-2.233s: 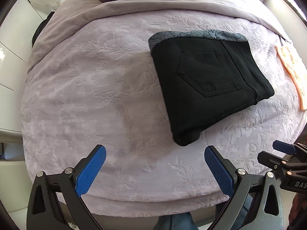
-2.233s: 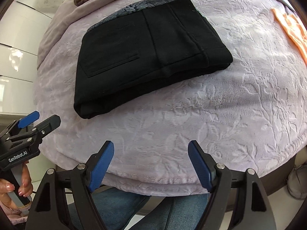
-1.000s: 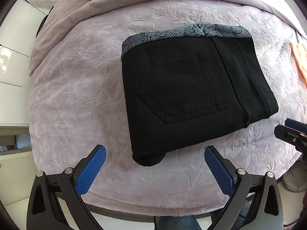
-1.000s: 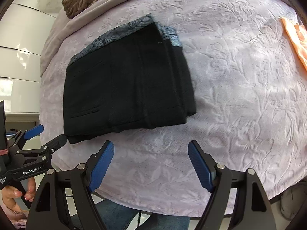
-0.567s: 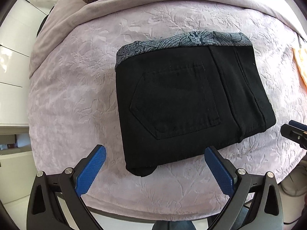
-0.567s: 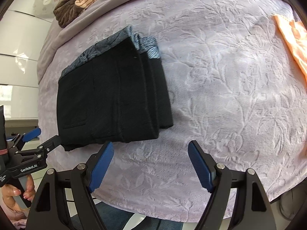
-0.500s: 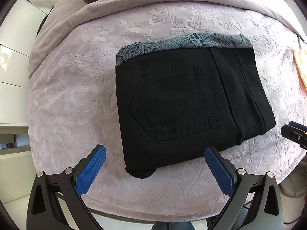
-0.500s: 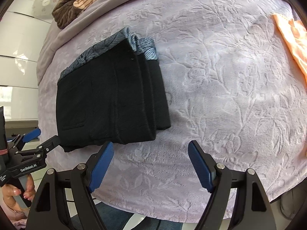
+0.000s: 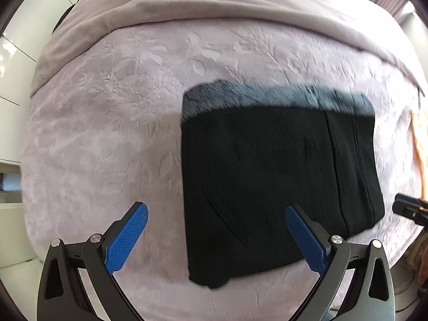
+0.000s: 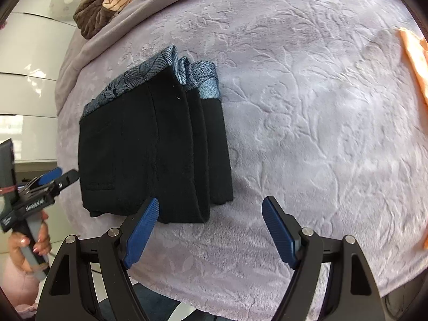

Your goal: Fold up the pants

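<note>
The black pants (image 9: 278, 176) lie folded into a thick rectangle on the lilac bedspread, with a grey patterned waistband along the far edge. They also show in the right wrist view (image 10: 152, 155), stacked in several layers. My left gripper (image 9: 215, 236) is open and empty, straddling the near left corner of the pants. My right gripper (image 10: 210, 227) is open and empty just in front of the near right corner of the pants. The left gripper also shows in the right wrist view (image 10: 57, 176), held at the pants' left edge.
The lilac embossed bedspread (image 10: 307, 107) covers the bed. A brown and tan garment (image 10: 107, 0) is heaped at the far end. An orange cloth (image 10: 414, 53) lies at the right edge. White cabinets (image 10: 29, 61) stand to the left.
Both grippers have moved closer to the pants and now sit at the near corners. The pants have not moved on the bed. Both grippers stay open.
</note>
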`<state>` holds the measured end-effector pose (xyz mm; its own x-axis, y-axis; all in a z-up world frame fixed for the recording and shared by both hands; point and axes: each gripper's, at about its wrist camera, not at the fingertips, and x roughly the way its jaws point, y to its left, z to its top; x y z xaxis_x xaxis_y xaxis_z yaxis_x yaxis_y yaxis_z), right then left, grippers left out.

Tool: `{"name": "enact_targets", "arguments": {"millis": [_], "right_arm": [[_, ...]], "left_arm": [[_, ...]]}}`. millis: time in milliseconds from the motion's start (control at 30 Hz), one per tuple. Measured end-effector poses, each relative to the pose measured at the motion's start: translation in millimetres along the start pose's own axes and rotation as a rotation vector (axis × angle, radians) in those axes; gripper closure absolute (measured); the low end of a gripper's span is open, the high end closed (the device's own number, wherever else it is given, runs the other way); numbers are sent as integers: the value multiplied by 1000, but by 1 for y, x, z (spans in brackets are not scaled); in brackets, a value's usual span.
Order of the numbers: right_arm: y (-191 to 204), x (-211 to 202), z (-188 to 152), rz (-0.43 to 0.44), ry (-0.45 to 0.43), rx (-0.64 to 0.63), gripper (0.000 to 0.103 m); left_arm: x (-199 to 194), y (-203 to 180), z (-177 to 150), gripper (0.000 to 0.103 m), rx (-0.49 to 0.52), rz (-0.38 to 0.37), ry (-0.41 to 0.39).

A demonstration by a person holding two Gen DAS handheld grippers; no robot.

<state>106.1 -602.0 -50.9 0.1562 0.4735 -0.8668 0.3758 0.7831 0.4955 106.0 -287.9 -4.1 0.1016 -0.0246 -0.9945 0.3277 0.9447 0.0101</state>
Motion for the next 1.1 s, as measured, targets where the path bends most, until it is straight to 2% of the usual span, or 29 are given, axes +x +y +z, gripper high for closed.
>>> {"name": "enact_targets", "arguments": {"millis": [67,233,400,500,600,667,700,733,767,800,833,900,1100], "right_arm": [[-4,3,6,41,6,-9,21],[-15,16,30,169,6,-35,21],[-32,49,47,316,48,-19,20],[-42,65,54,389,53,-13,20],[-42,75,58,501,48,-10,19],[-39,80,61,504,55,-2,19],[-38,83,61,501,63,14,21],[-38,86,62,488,70,36,23],[-37,88,61,457,80,51,35],[-38,86,56,449,82,56,41],[-37,83,55,454,76,61,45],[-35,72,51,485,62,73,59],[-21,45,23,592,52,101,61]], "left_arm": [[6,12,6,0,-15,-53,-12],[30,44,15,0,-71,-253,-6],[52,52,14,0,-61,-429,-6],[68,43,12,0,-3,-429,6],[81,35,15,0,-1,-471,21],[83,29,16,2,-3,-481,19],[82,26,17,8,0,-482,9],[79,23,16,15,-1,-481,-2],[77,21,16,19,1,-477,-12],[71,19,14,25,6,-471,-31],[66,17,13,34,9,-463,-41],[55,18,10,40,-2,-466,-50],[21,19,-5,43,0,-478,-69]]}}
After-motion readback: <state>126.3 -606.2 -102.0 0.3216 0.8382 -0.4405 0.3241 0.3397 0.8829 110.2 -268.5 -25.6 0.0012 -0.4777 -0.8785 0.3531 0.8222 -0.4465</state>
